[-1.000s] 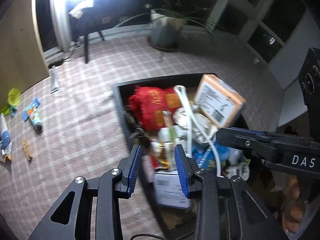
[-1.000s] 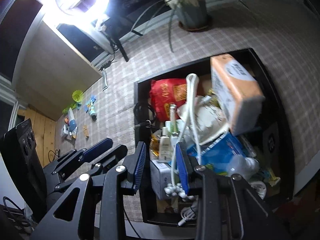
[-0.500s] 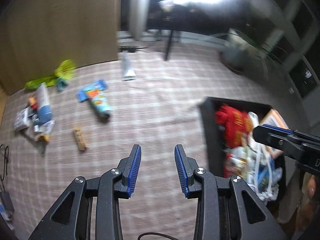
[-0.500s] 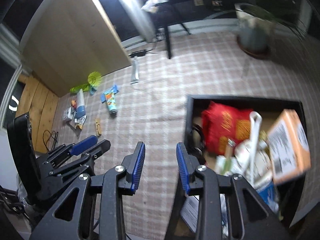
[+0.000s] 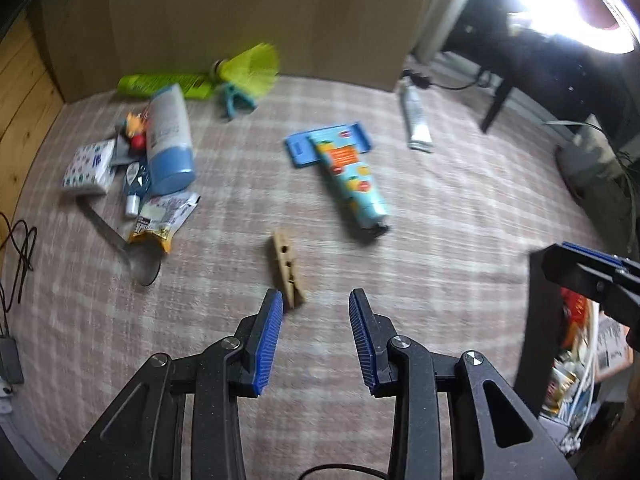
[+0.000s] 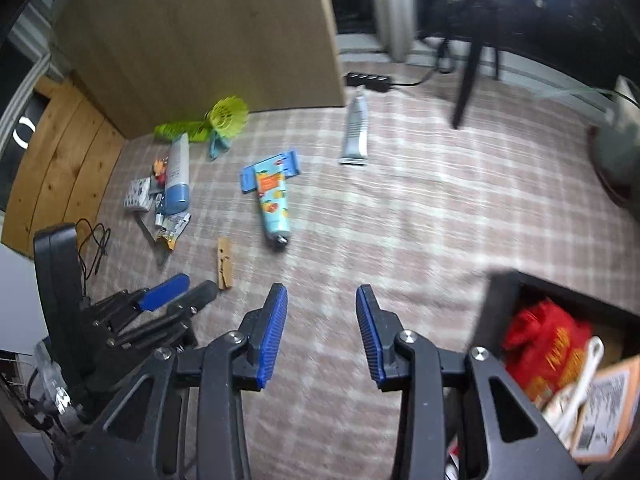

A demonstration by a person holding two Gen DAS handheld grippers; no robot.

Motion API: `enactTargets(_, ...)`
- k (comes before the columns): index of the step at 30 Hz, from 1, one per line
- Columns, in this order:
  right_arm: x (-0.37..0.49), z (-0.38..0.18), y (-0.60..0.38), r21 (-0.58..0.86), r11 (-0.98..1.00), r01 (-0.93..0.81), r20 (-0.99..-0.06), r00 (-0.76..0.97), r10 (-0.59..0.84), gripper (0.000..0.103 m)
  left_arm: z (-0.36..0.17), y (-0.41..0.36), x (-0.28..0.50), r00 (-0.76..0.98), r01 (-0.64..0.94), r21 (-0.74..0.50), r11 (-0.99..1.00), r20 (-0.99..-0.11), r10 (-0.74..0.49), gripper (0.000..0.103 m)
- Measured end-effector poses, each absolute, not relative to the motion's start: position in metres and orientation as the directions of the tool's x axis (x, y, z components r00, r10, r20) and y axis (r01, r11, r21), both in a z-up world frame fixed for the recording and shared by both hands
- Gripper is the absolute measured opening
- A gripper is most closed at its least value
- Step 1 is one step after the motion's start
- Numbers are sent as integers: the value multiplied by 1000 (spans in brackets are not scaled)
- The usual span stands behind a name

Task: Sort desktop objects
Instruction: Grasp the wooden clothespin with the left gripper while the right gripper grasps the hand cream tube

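My left gripper (image 5: 316, 308) hangs open over the checked cloth with nothing between its blue pads. A wooden clothespin (image 5: 287, 268) lies just ahead of its left fingertip. Beyond it lie a fruit-print tube (image 5: 348, 176) on a blue card (image 5: 300, 148) and a silver tube (image 5: 416, 120). My right gripper (image 6: 322, 300) is to the right of the left gripper (image 6: 196, 286). Its jaws are opening and hold nothing. From there the clothespin (image 6: 225, 264) lies ahead to the left and the fruit-print tube (image 6: 274, 204) further ahead.
A black bin (image 6: 500, 300) at the right holds a red bag (image 6: 548, 344), an orange box (image 6: 604, 408) and more. At the far left are a blue-white bottle (image 5: 168, 144), a tissue pack (image 5: 90, 166), a spoon (image 5: 124, 240), a green shuttlecock (image 5: 252, 66). A wooden panel (image 6: 200, 40) stands behind.
Both grippers swung left, away from above the black bin and out over the cloth towards the scattered items. The right jaws stand slightly wider than before.
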State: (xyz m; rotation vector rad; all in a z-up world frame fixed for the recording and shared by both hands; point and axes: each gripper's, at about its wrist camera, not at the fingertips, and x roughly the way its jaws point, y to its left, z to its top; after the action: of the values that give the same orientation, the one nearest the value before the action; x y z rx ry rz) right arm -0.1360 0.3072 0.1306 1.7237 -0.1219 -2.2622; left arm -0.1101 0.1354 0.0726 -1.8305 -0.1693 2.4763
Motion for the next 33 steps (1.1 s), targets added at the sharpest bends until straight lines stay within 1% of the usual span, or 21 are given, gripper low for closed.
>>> enactTargets(5,-165,109,279,242,-947,211,-940,-189,-282,37,54,128,-121,-270,52,-121,-991,-957,102,33)
enactTargets(11,-196,81,248,238,-940,245,-951,-139,-277,43,38,131,-133,-259,54,-90,-995,-963,73,33)
enactTargets(14,-207,67,236,238,-936,259,-955,-113,-274,44,31,129,-139,-251,65,-80,-995,-966,61,31)
enactTargets(16,-213,60,231,233,-936,263,-958,-103,-268,44,27,128,-141,-249,43,-65,-997,-967,52,31)
enactTargets(21,-223,46,223,235,-934,270,-961,-79,-265,44,21,128,-143,-259,35,-37,-999,-966,26,19)
enactTargets(23,-224,42,218,227,-932,281,-964,-73,-256,43,20,129,-144,-264,31,-27,-999,-964,18,18)
enactTargets(26,-224,38,213,213,-933,291,-967,-74,-244,43,19,129,-143,-270,26,-20,-999,-963,12,12)
enactTargets(27,-224,36,211,209,-933,292,-968,-72,-240,43,19,128,-143,-272,18,-24,-1000,-962,18,12)
enactTargets(29,-224,32,208,203,-934,294,-971,-66,-232,39,19,127,-142,-276,18,-26,-999,-961,20,12)
enactTargets(30,-223,32,207,188,-935,299,-972,-77,-220,33,19,126,-142,-277,8,-25,-1000,-961,22,12)
enactTargets(31,-222,33,206,174,-936,305,-974,-88,-210,30,19,126,-141,-279,9,-25,-1000,-960,21,12)
enactTargets(33,-220,33,204,155,-937,312,-977,-96,-193,29,19,124,-141,-278,17,-34,-999,-960,28,12)
